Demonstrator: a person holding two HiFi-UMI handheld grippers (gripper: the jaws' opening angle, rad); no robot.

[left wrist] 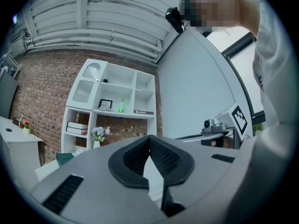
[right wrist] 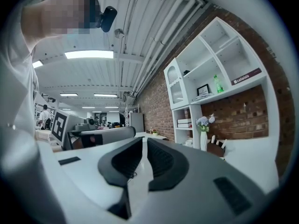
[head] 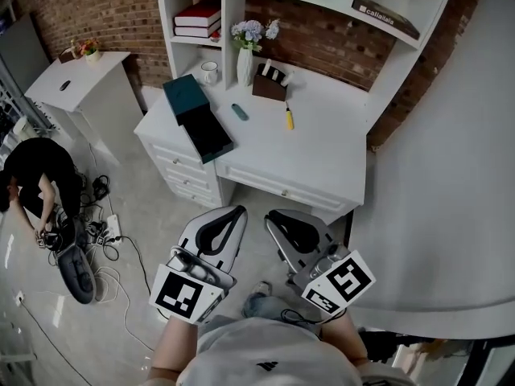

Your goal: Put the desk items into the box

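- Now we stand well back from the desk [head: 322,155], with both grippers held low in front of us and pointing toward it.
- Our left gripper [head: 236,213] has its jaw tips together with nothing in them. Our right gripper [head: 273,215] shows a thin slit between its jaws and is empty too.
- On the desk's left the dark box [head: 199,123] appears to lie open. A small teal item [head: 240,112] and a yellow-handled tool [head: 289,117] lie loose to its right.
- We'd close in first and spread the jaws wide before reaching. Then we'd take the teal item, which lies nearest the box.
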